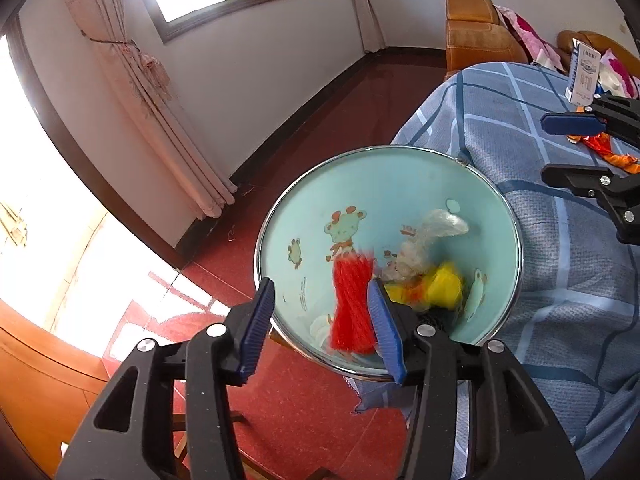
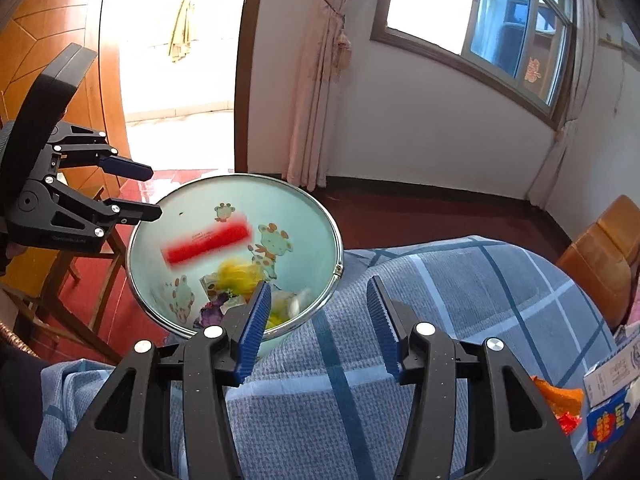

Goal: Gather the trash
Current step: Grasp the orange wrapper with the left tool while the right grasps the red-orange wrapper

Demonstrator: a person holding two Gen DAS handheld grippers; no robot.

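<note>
Spillage threatens if the released left gripper [image 1: 322,320] or empty, parted right gripper [image 2: 318,322] nudges the bin [image 1: 280,216] as the red wrapper [image 1: 354,304] falls.

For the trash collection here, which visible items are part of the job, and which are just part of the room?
Job:
- trash bin with wrappers inside
- red wrapper, blurred, in the bin's mouth
- orange wrapper on the bedspread
- carton
- left gripper, open
- right gripper, open

Lying about:
- plaid bedspread
- curtain
- orange armchair
</note>
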